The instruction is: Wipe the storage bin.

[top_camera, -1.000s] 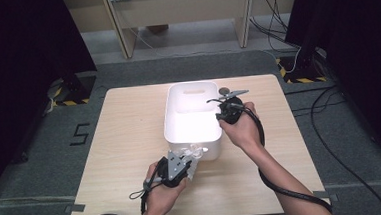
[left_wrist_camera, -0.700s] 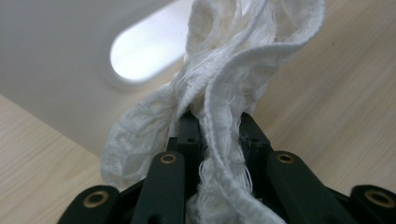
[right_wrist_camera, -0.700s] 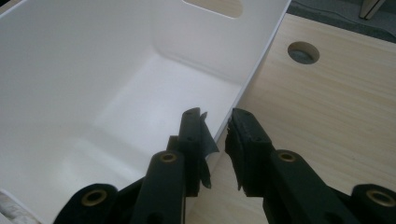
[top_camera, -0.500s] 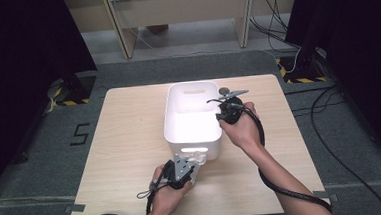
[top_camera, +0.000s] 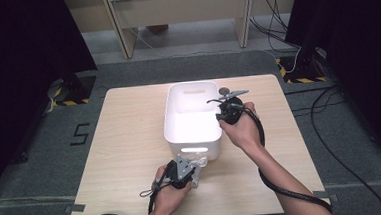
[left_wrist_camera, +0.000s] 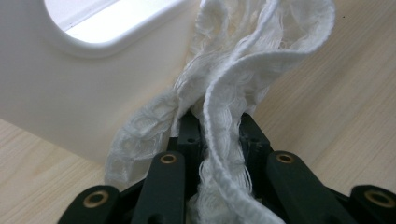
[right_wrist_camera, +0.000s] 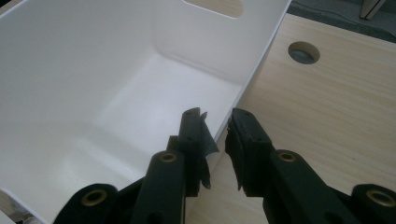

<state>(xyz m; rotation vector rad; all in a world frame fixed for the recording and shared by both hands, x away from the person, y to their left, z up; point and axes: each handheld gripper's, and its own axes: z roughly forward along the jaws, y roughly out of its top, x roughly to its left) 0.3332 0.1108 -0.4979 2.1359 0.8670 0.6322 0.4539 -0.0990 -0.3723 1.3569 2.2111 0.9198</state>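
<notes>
A white plastic bin (top_camera: 211, 147) stands mid-table on the wooden table (top_camera: 130, 141). In front of its near wall, my left gripper (top_camera: 194, 165) is shut on a white lacy cloth (top_camera: 202, 161). In the left gripper view the cloth (left_wrist_camera: 243, 70) bunches up out of the jaws (left_wrist_camera: 217, 126), just beside the bin's handle cutout (left_wrist_camera: 93, 28). My right gripper (top_camera: 219, 117) sits at the bin's right rim. In the right gripper view its jaws (right_wrist_camera: 215, 126) straddle the bin's wall (right_wrist_camera: 252, 70), pads closed on the rim.
A round cable hole (right_wrist_camera: 303, 52) lies in the tabletop to the right of the bin. The bin's inside (right_wrist_camera: 93, 70) looks bare. Cables trail over the grey floor (top_camera: 329, 109) to the right, and desk legs (top_camera: 118, 26) stand behind the table.
My left gripper has sunk a little toward the tabletop with the cloth still in it. The right gripper and the bin have stayed put.
</notes>
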